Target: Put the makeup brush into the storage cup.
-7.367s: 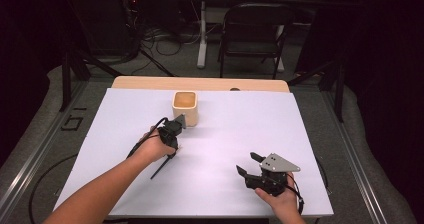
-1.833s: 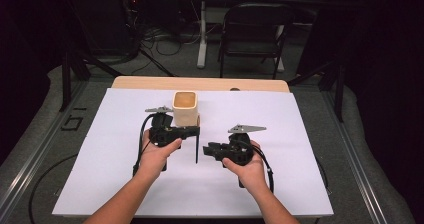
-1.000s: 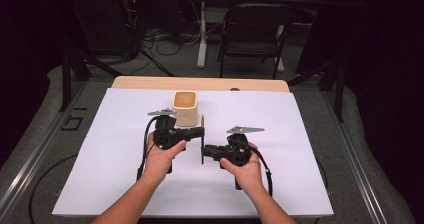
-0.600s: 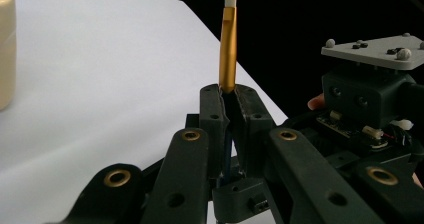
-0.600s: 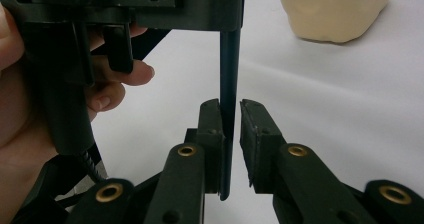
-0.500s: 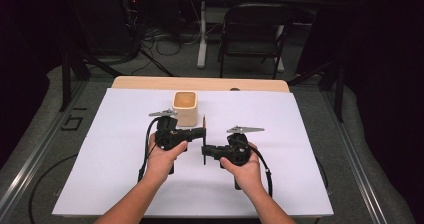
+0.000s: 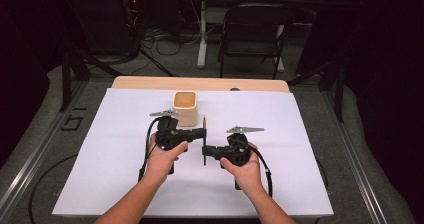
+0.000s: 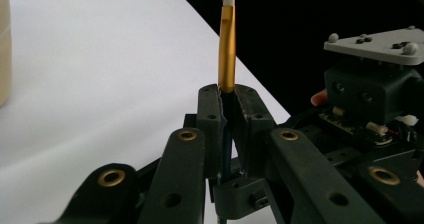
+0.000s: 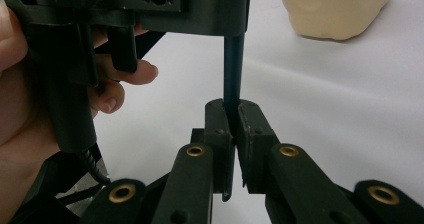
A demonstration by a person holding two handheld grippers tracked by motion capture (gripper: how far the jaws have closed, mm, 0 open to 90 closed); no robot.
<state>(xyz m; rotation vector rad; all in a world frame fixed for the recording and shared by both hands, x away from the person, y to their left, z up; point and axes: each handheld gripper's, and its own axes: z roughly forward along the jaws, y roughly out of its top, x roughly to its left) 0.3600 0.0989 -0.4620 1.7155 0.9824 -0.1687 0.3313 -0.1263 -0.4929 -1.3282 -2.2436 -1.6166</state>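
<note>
A dark pencil (image 7: 204, 140) with a gold band and pale tip stands upright above the white table (image 7: 100, 149), just in front of a cream cup (image 7: 185, 108). My left gripper (image 7: 202, 131) is shut on the pencil's upper part; in the left gripper view the pads (image 8: 210, 109) clamp the pencil (image 8: 226, 54) just below the gold band. My right gripper (image 7: 205, 150) is shut on its lower part, and in the right gripper view the dark shaft (image 9: 233, 69) rises from between the closed pads (image 9: 252, 129). The two grippers face each other.
The cup (image 9: 335, 9) stands just behind the grippers. A wooden strip (image 7: 200, 84) borders the table's far edge, with a dark folding chair (image 7: 252, 34) and cables on the floor beyond. The person's hand (image 9: 115, 84) grips the left tool.
The left gripper picked the pencil off the table and turned it upright. The right gripper came across from the near right and shut on its lower part. Little has moved in the last second.
</note>
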